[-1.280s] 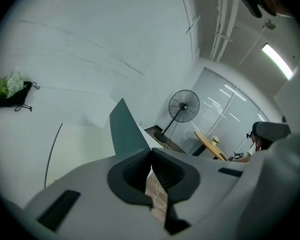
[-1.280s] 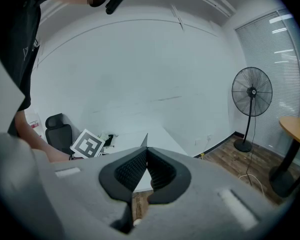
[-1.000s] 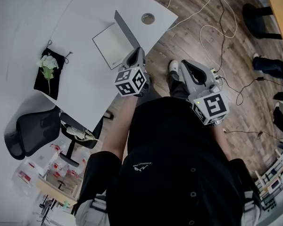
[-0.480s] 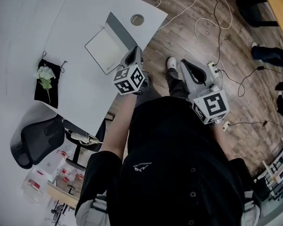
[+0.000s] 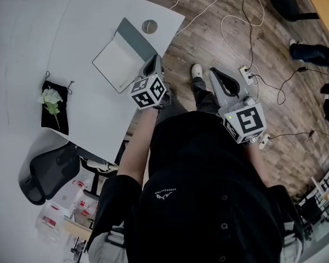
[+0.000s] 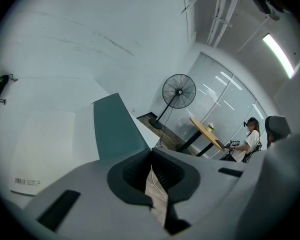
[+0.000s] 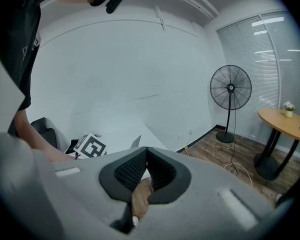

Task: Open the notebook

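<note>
My left gripper [image 5: 153, 64] closed and empty, open notebook [image 5: 118, 64] on the table [image 5: 93, 108] just ahead-left of its tips, cover raised, my right gripper [image 5: 216, 74] likewise closed, empty, over the floor.

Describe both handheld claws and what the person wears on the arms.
Both the left claw and right claw have light grey moulded bodies with dark ribbed pads inside. Each carries a white cube of black square markers; the right one shows a small green light. The person wears a black short-sleeved shirt.
</note>
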Tool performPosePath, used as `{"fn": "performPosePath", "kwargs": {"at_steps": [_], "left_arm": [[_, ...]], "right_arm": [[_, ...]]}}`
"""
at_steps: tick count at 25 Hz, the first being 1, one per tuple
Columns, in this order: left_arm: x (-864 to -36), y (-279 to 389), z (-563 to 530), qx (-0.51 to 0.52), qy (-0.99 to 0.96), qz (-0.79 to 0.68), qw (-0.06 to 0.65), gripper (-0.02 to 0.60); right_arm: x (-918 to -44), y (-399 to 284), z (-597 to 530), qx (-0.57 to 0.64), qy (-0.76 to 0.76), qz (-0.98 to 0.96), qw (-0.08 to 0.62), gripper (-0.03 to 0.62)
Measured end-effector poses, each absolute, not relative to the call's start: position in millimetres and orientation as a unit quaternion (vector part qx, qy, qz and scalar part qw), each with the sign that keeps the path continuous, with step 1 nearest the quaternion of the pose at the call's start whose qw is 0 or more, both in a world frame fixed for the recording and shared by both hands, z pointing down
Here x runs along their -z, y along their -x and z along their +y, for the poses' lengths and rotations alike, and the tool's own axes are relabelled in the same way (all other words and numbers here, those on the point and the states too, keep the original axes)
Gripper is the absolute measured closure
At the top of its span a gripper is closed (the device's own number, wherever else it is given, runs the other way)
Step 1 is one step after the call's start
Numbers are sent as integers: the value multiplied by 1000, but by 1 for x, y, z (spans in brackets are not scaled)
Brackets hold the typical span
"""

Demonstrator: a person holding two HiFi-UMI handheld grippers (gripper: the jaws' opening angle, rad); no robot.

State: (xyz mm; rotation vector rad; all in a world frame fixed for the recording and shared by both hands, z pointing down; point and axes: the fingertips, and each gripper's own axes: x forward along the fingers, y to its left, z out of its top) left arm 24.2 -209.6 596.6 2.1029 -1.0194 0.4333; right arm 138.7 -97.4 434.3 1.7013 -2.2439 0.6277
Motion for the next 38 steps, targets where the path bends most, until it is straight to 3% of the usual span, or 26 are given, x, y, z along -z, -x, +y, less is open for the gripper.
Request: {"fn": "performPosePath", "kwargs": {"at_steps": [38], "left_arm": [[-674, -64, -219, -263, -795, -380, 394, 571]], "right_arm": [[-460, -189, -106, -258, -613, -736, 129, 589]]}}
